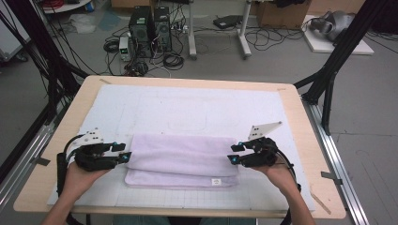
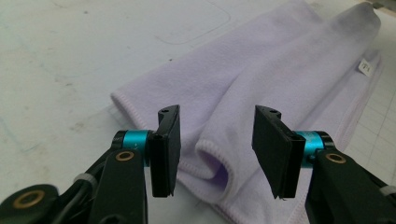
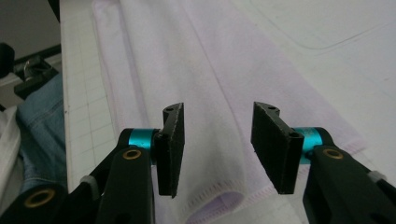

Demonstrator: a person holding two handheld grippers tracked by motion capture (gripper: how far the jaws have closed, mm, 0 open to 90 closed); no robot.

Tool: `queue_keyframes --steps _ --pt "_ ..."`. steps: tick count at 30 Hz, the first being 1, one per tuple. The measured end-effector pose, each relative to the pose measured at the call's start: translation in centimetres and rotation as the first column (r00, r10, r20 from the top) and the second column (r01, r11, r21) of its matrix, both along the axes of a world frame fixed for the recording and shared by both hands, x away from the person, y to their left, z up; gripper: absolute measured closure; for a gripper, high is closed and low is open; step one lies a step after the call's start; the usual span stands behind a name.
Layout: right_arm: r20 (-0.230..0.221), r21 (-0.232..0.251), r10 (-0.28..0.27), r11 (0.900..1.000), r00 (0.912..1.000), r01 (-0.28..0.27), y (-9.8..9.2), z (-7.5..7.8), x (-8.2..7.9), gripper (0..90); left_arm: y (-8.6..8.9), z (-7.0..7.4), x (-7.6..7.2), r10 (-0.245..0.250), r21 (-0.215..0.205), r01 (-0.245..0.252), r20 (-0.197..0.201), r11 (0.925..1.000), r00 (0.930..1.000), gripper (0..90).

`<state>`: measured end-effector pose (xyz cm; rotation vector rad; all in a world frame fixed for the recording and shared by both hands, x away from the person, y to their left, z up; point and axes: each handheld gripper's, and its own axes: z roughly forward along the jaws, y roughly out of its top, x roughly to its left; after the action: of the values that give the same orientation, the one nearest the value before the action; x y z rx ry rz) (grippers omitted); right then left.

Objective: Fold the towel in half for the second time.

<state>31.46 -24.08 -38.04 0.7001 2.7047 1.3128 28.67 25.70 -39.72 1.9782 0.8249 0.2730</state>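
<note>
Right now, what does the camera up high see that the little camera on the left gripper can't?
The high view alone takes in the whole table, the right gripper, both forearms, and the computer towers on the floor beyond. The left gripper view alone shows the looped fold at the towel's end, close up. Both show the folded lilac towel, its white label and the left gripper, jaws apart.

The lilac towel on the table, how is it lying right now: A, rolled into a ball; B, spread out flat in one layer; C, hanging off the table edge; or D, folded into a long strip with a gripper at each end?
D: the towel lies folded in layers as a long strip on the white mat, with the left gripper and right gripper open at its two ends.
</note>
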Motion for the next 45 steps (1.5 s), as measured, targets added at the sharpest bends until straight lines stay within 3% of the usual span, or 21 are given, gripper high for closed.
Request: queue_keyframes --steps 4,6,7,9,11,14,16,19,21,25,29,32,34,36,40,45 --pt "-0.021 -0.037 0.015 0.999 0.9997 -0.016 1.0 -1.3 0.0 50.1 -0.7 -1.0 0.6 -0.015 0.044 0.018 -0.048 0.9989 0.9987 52.9" --pt "-0.043 -0.052 0.011 0.999 0.9990 -0.013 1.1 -2.3 0.1 49.7 -0.8 -1.3 0.3 -0.051 0.073 0.054 -0.045 0.9959 0.9977 72.3" --pt "-0.058 -0.055 0.009 0.998 0.9983 -0.012 1.1 -2.6 0.1 51.2 -0.7 -1.3 0.1 -0.063 0.061 0.065 -0.040 0.9960 0.9972 78.2" --pt "-0.069 -0.066 0.028 0.997 0.9972 -0.033 1.0 -3.0 -0.2 66.1 -0.4 -1.3 -0.5 -0.073 0.052 0.074 -0.033 0.9959 0.9968 83.8" --pt "-0.070 -0.057 0.053 0.997 0.9961 -0.057 1.0 -2.9 -0.6 71.2 0.0 -1.2 -1.2 -0.080 0.052 0.082 -0.029 0.9953 0.9963 84.1" --pt "-0.057 -0.039 0.097 0.994 0.9937 -0.100 0.6 -2.0 -1.6 72.3 0.5 -1.0 -2.5 -0.112 0.047 0.113 -0.033 0.9925 0.9932 82.3" --pt "-0.039 -0.020 0.115 0.993 0.9926 -0.116 0.1 -1.3 -2.4 70.1 0.8 -0.8 -3.4 -0.127 0.046 0.129 -0.031 0.9906 0.9914 71.8" --pt "-0.019 0.020 0.110 0.994 0.9937 -0.110 -0.8 -0.3 -3.1 66.6 1.1 -0.2 -4.0 -0.124 0.041 0.125 -0.024 0.9913 0.9919 61.0" --pt "-0.017 0.018 0.098 0.995 0.9950 -0.098 -0.7 -0.2 -3.1 66.0 1.0 0.0 -3.8 -0.118 0.037 0.119 -0.019 0.9922 0.9928 59.5" --pt "-0.020 -0.022 0.119 0.993 0.9927 -0.119 0.5 -1.0 -3.2 63.7 0.0 -0.6 -3.0 -0.110 0.048 0.111 -0.023 0.9926 0.9936 60.2" --pt "-0.032 -0.085 0.130 0.988 0.9911 -0.132 1.5 -2.7 -3.4 62.1 -0.8 -2.0 -2.4 -0.106 0.087 0.110 -0.051 0.9901 0.9930 61.7" --pt "-0.041 -0.131 0.135 0.982 0.9900 -0.139 1.7 -3.8 -3.7 64.8 -0.9 -2.8 -2.7 -0.108 0.117 0.114 -0.057 0.9866 0.9925 62.8" --pt "-0.050 -0.140 0.133 0.980 0.9898 -0.139 1.6 -4.4 -3.9 66.6 -0.9 -3.5 -3.1 -0.105 0.158 0.114 -0.065 0.9809 0.9923 64.1" --pt "-0.059 -0.146 0.135 0.979 0.9891 -0.142 1.4 -4.7 -4.1 67.6 -0.8 -3.9 -3.4 -0.103 0.164 0.111 -0.057 0.9802 0.9930 63.9" --pt "-0.042 -0.133 0.120 0.983 0.9919 -0.125 1.1 -4.2 -3.9 66.2 -0.8 -3.2 -3.2 -0.097 0.137 0.102 -0.042 0.9853 0.9944 61.4" --pt "0.014 -0.116 0.047 0.992 0.9988 -0.045 0.8 -2.6 -2.3 62.3 -1.4 -2.1 -1.7 -0.069 0.123 0.068 -0.003 0.9901 0.9976 53.7"
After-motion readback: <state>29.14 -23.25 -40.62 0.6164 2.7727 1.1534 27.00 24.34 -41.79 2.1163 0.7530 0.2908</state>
